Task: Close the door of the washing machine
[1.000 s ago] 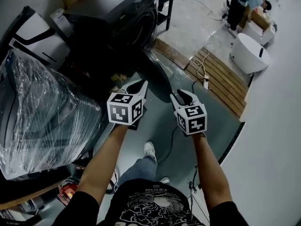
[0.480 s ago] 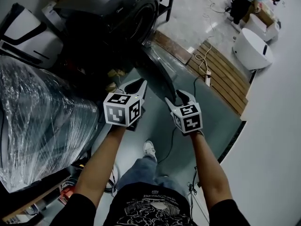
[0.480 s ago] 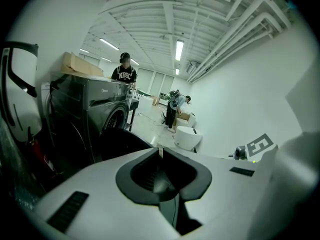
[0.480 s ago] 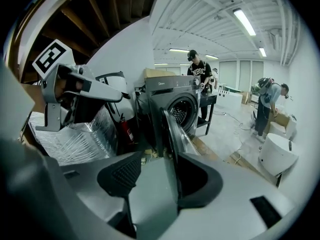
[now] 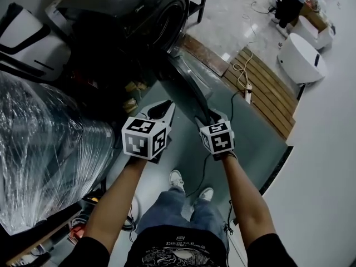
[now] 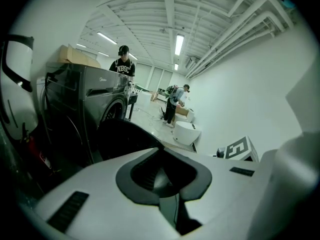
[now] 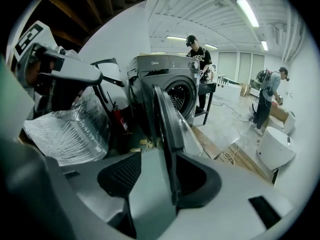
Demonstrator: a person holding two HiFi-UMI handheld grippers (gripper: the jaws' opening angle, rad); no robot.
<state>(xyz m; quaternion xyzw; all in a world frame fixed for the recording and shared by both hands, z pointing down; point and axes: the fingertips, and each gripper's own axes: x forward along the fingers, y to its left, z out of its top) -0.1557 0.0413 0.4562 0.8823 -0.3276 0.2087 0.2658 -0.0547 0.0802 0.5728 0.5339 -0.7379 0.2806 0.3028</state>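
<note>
My right gripper (image 7: 165,174) straddled the edge of the open door (image 5: 192,85), swung out from the washing machine (image 5: 150,15), its jaws having just been opening wide. The left gripper (image 6: 162,151) hung closed, empty. Next, I judged: push the door shut.

Dark washing machine (image 5: 139,15), door (image 5: 192,85) wide open

washer (image 5: 139,15) top cropped, door (image 5: 191,87) near rim behind R tongs (image 5: 213,116), wrapped bulk (image 5: 44,149) cut at left edge

Dark grey washing machine (image 5: 139,21) and door (image 5: 192,88), perhaps black in shade — wooden slats (image 5: 267,93) brown, striped.
</note>
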